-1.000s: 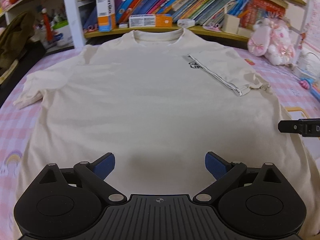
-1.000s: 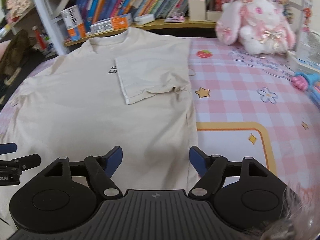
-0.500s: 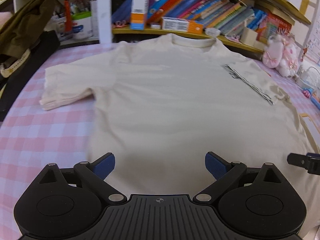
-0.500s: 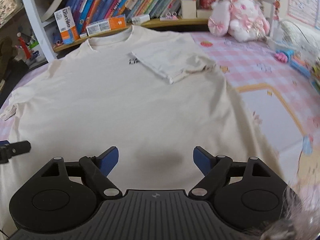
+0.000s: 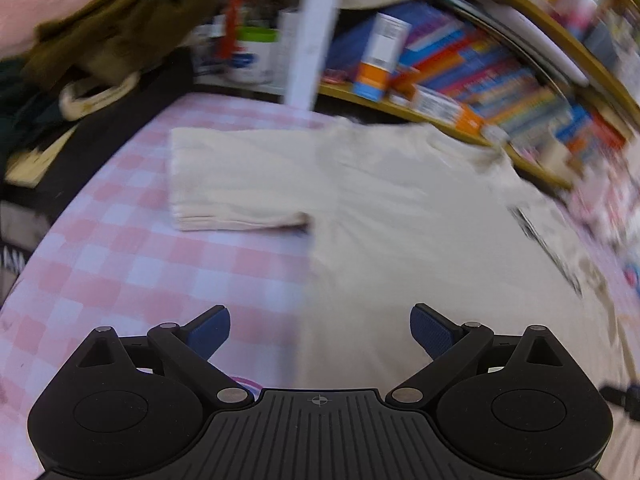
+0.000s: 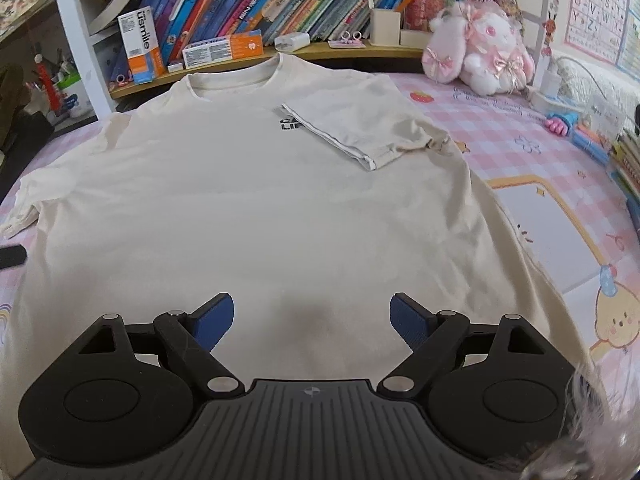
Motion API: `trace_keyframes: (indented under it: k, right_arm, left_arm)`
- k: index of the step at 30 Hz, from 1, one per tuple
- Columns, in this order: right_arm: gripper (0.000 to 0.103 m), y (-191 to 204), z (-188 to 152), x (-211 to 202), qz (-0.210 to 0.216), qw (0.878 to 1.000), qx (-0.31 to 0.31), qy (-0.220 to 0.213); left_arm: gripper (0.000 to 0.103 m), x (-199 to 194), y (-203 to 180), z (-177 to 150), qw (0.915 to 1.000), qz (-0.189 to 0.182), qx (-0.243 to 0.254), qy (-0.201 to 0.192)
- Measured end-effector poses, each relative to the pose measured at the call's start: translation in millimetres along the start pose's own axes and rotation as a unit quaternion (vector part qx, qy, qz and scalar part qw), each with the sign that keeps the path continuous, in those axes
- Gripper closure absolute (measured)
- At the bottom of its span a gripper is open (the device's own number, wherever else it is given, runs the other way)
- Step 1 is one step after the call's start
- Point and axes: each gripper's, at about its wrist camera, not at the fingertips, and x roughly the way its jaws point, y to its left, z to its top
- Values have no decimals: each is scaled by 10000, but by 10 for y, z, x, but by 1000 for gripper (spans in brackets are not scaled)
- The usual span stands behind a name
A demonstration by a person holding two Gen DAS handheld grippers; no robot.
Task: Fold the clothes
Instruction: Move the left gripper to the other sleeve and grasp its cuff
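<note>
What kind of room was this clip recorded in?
Probably a child's bedroom or playroom: packed shelves of picture books, a pink plush rabbit and an alphabet chart surround the pink checked cover under the T-shirt.

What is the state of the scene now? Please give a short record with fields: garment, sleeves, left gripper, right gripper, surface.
garment: cream T-shirt, spread flat, front up, collar toward the bookshelf
sleeves: one sleeve folded onto the chest; the other sleeve lies out flat
left gripper: left gripper open, nothing between the fingers, over the shirt's side edge
right gripper: right gripper open, its jaws have just been opening, nothing between them
surface: pink checked cloth
</note>
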Motion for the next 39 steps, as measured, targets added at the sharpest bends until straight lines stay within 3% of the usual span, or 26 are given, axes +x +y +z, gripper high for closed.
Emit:
trace_keyframes:
  k: [6,11,14,16,24,32,34,36,39]
  right_arm:
    - [18,-12,-18,-25,-160,9998,-13,70]
    - [18,29,-44,-85,-229,9996,-159,73]
    - [18,22,-55,-118,-286,9994,-178,62]
    - [18,4,-62,-142,-338,9993,-153,49]
    - [18,-74,-95,-214,-486,9988,-21,20]
    - [18,-124,-93,-207,-540,9985,120,29]
    - [18,-120,-93,-201,-513,9986,98,27]
    - [18,-130,-96,-193,-498,9987,104,38]
    - [18,-190,-103,-164,-502,9985,195,86]
  left_arm:
    - [7,71,443,121,9948,-162,-998,-91]
    - [25,266,764,213,9782,-455,-2027,-14]
    - [39,417,978,256,9560,-598,-2873,26]
    - [41,495,1083,282,9411,-681,-3312,-3]
    - [43,699,1293,388,8832,-753,-4630,-39]
    - [46,706,1380,323,8371,-656,-5431,-41]
    - [50,710,1373,339,8367,-574,-5447,-59]
    - [57,709,1346,357,8416,-449,-5382,-81]
    - [82,732,1319,349,8498,-202,-5266,-99]
